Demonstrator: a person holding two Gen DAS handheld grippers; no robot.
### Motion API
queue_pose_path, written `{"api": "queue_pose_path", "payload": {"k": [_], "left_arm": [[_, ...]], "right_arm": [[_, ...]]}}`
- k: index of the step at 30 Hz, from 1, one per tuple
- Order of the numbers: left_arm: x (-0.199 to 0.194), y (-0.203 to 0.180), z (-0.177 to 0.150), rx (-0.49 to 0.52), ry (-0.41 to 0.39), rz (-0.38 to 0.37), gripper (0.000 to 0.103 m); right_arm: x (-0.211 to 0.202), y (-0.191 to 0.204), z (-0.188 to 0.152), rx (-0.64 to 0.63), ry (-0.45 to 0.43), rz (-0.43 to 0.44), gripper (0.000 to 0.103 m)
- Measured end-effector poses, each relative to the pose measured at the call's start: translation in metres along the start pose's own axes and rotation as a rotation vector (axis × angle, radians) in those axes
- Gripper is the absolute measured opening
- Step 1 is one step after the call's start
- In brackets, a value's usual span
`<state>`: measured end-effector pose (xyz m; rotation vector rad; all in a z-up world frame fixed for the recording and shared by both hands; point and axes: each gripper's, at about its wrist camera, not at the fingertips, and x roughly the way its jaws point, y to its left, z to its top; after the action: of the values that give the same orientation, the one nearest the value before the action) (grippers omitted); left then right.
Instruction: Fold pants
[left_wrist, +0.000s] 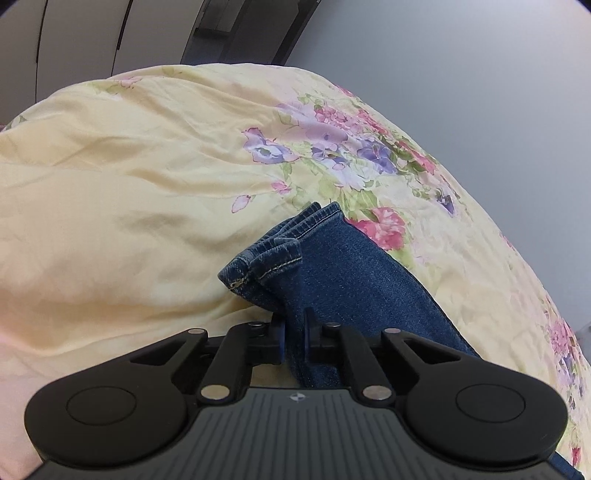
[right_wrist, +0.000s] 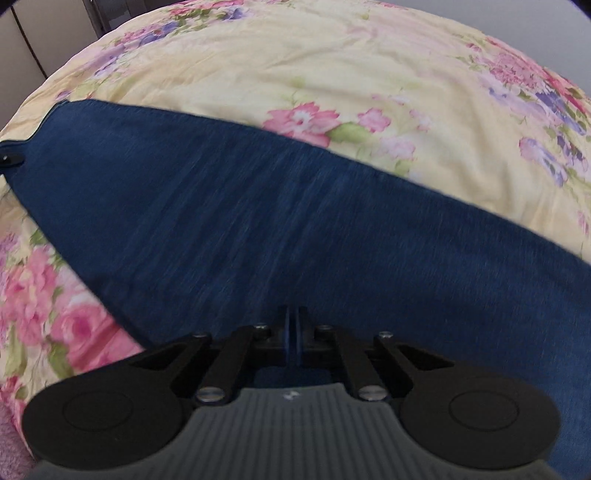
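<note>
The pants are dark blue jeans on a pale yellow floral bedspread. In the left wrist view the stacked leg hems (left_wrist: 280, 251) bunch up just beyond my left gripper (left_wrist: 294, 332), which is shut on the jeans leg (left_wrist: 340, 280) near the hems. In the right wrist view the jeans (right_wrist: 258, 221) stretch in a broad band from upper left to lower right. My right gripper (right_wrist: 294, 328) has its jaws together, pinching the denim's near edge. A small dark part of the other gripper (right_wrist: 9, 155) shows at the jeans' far left end.
The floral bedspread (left_wrist: 147, 184) fills both views, also seen behind the jeans in the right wrist view (right_wrist: 369, 66). A grey wall (left_wrist: 480, 74) lies past the bed's right edge, and pale cabinet doors (left_wrist: 74, 33) stand beyond its far end.
</note>
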<state>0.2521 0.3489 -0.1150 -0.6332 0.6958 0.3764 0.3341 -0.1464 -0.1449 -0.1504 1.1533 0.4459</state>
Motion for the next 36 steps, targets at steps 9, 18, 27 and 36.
{"api": "queue_pose_path", "payload": {"k": [9, 18, 27, 36], "left_arm": [[-0.011, -0.014, 0.006, 0.026, -0.021, 0.002, 0.008], [-0.067, -0.076, 0.019, 0.126, -0.119, -0.055, 0.007], [-0.145, -0.218, -0.017, 0.468, -0.243, -0.104, 0.006], [-0.173, -0.369, -0.14, 0.894, -0.278, -0.123, 0.006]], "right_arm": [[-0.002, 0.013, -0.039, 0.058, 0.01, -0.002, 0.0], [-0.014, 0.002, -0.038, 0.103, 0.018, 0.022, 0.0], [-0.093, -0.062, -0.076, 0.222, -0.079, 0.011, 0.0], [-0.157, -0.136, -0.134, 0.363, -0.161, 0.004, 0.0]]}}
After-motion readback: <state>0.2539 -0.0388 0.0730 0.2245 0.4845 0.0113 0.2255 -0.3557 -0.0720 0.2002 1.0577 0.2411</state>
